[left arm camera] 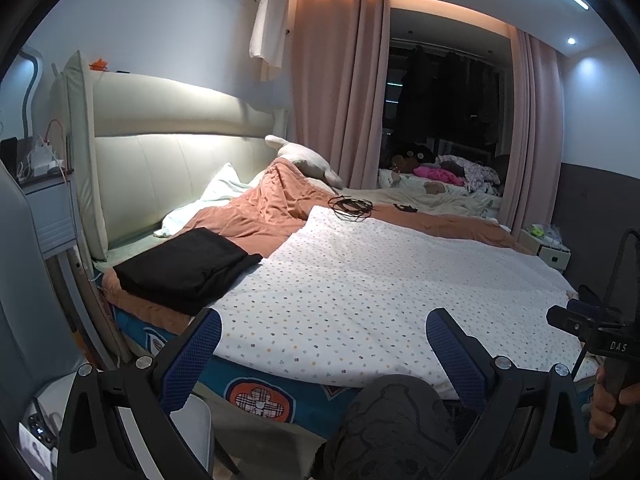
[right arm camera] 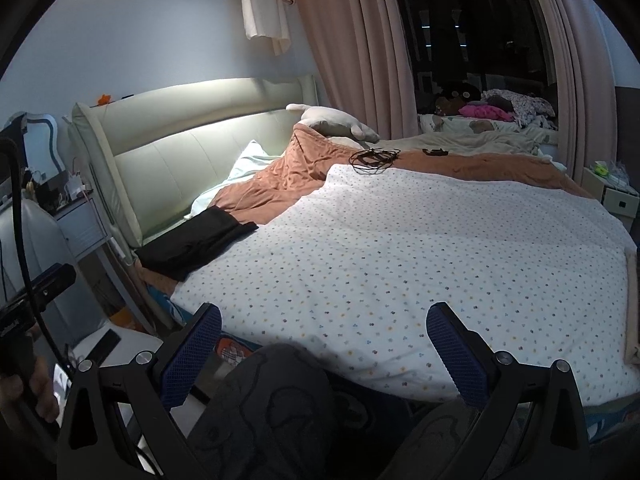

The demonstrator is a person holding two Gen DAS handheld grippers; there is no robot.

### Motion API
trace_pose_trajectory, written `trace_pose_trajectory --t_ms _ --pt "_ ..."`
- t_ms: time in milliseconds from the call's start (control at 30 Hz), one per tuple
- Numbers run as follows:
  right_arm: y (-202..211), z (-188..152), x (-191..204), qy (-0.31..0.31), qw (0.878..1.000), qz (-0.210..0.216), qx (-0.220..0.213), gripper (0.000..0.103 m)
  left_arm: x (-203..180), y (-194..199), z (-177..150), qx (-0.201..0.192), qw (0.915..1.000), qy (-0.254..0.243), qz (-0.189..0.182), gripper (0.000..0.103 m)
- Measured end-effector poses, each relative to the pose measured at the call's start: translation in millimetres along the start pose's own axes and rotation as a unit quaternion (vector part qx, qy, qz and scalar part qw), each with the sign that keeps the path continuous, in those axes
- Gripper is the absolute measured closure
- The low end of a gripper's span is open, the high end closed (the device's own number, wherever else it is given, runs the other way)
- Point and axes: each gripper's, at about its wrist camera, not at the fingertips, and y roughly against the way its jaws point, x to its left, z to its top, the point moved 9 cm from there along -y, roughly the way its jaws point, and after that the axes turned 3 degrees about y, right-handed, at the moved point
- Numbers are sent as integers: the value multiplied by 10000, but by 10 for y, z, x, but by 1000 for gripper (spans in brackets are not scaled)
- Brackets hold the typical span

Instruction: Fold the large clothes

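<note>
Bed with spotted white sheet [left arm camera: 360,280] spread ahead of both tongs; folded black garment [left arm camera: 188,268] lies forward-left of the left tongs [left arm camera: 324,344], near the padded headboard [left arm camera: 168,160]. Pink curtains [left arm camera: 336,92] frame a dark window. Dark cords [left arm camera: 350,204] beyond are indistinct. Left tongs and right tongs [right arm camera: 324,344] both spread, empty, above the person's knee [right arm camera: 272,392].

Folded black garment [left arm camera: 188,270] partly hides orange quilt [left arm camera: 256,216]; dark window [left arm camera: 444,92] shows nothing
</note>
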Motion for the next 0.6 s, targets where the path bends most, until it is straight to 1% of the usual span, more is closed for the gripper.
trace_pose_trajectory --t_ms 333,467,600 --pt "42 23 -18 -23 10000 -39 -31 0 -46 26 5 -6 10000 -95 -17 1" --pt "51 29 -28 -32 10000 -45 -37 0 -34 23 -3 10 9999 -122 61 1" --pt "49 28 -28 -35 10000 -40 -30 0 -50 33 -21 44 9999 -109 13 0"
